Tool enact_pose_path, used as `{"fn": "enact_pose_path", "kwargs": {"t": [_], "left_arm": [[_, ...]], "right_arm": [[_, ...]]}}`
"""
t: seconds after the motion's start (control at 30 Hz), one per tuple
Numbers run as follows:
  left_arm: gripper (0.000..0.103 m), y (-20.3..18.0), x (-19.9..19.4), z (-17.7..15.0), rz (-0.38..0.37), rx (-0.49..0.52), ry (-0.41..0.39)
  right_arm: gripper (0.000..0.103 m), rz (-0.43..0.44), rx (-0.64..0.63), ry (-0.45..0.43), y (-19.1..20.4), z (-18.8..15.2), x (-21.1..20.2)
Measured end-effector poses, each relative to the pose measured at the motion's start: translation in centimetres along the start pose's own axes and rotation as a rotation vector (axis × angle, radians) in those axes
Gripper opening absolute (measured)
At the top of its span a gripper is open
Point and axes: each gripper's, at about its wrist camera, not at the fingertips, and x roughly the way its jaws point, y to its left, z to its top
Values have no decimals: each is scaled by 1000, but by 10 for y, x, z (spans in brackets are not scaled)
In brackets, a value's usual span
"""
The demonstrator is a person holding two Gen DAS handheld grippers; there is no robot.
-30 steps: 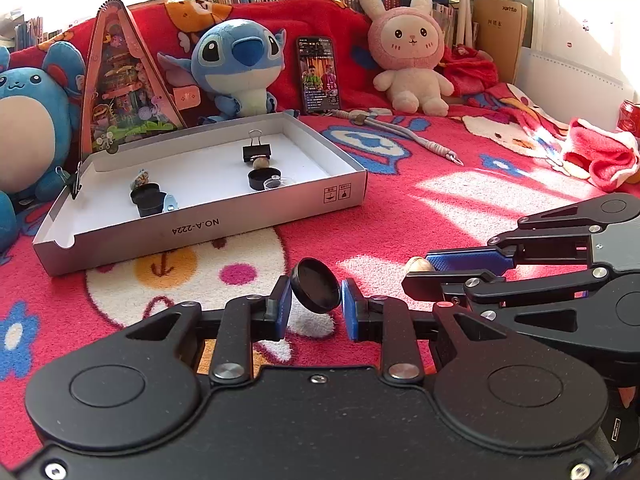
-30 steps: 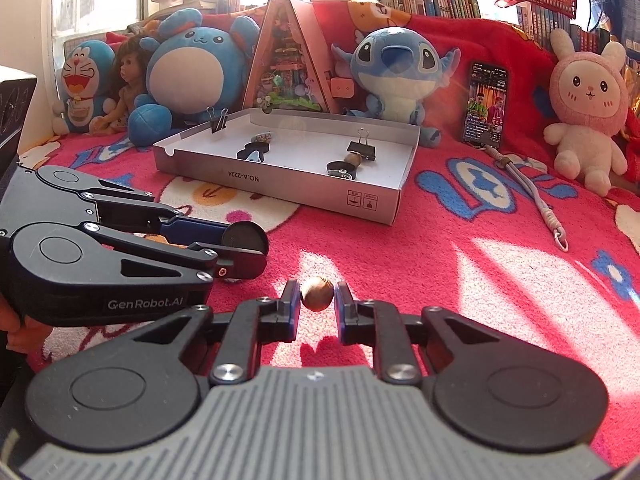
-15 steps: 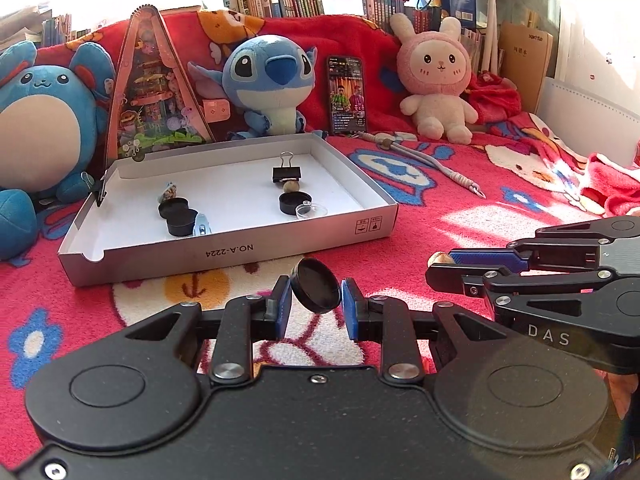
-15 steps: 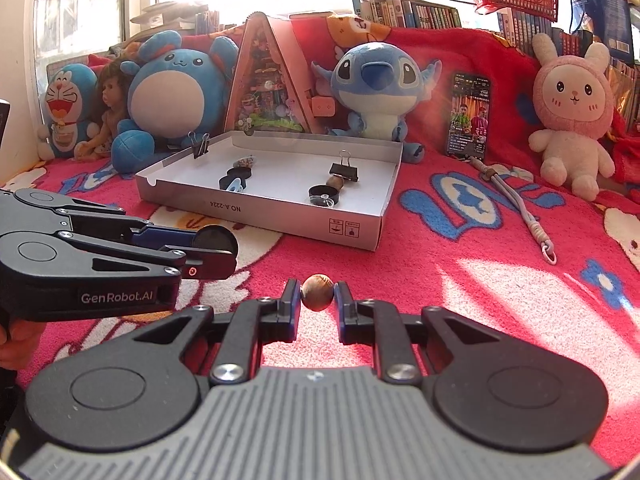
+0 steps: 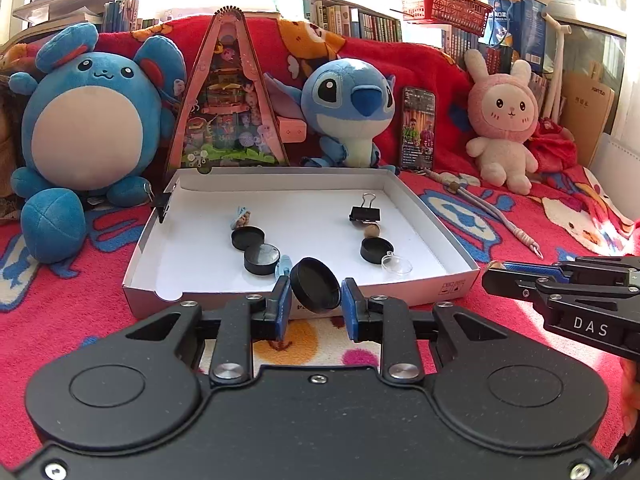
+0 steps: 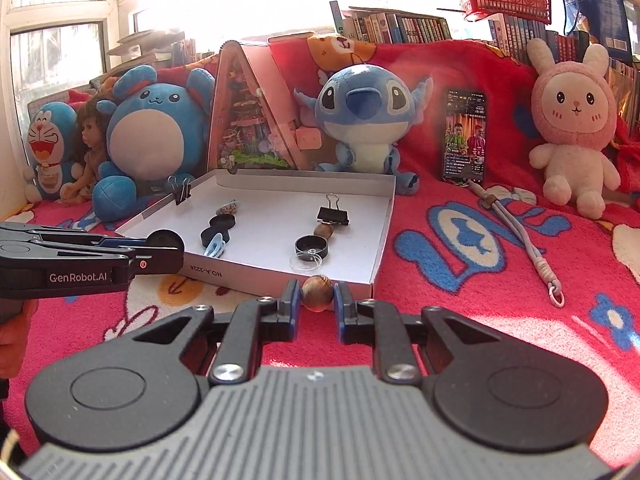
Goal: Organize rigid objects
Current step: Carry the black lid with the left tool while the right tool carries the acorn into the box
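My left gripper [image 5: 313, 306] is shut on a black round cap [image 5: 316, 285], held tilted just in front of the near wall of a white cardboard tray [image 5: 436, 216]. My right gripper [image 6: 316, 306] is shut on a brown nut-like bead [image 6: 317, 287], held near the tray's front right corner [image 6: 372, 280]. Inside the tray lie black caps [image 5: 262, 258], a binder clip [image 5: 365, 213], a bead [image 5: 371, 231], a clear lid [image 5: 397, 267] and a small blue clip [image 5: 285, 265]. The right gripper shows from the side in the left wrist view [image 5: 496, 276].
The tray rests on a red patterned blanket [image 5: 500, 240]. Plush toys [image 5: 352, 112], a triangular toy house [image 5: 228, 104] and a phone [image 5: 418, 128] stand behind it. A cord [image 6: 520, 236] lies right of the tray. A binder clip [image 6: 182, 192] grips the tray's left wall.
Both grippers have moved forward toward the tray, each still holding its object; the tray now looks much nearer.
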Motion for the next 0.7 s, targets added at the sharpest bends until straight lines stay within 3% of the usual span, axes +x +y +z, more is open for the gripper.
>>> {"fn": "enact_pose_path", "kwargs": {"t": [0.2,0.43,0.7], "left_arm": [[25,19,20,27,-55,-68,41],[25,34,51,60,-4,-99,23],[25,42,89,74,59,-129,20]], "right_arm": [[22,3,6,5,-4,21,20],[22,-13,40,14,-13,53,55],[22,-59,28,36,-9,67,91]]}}
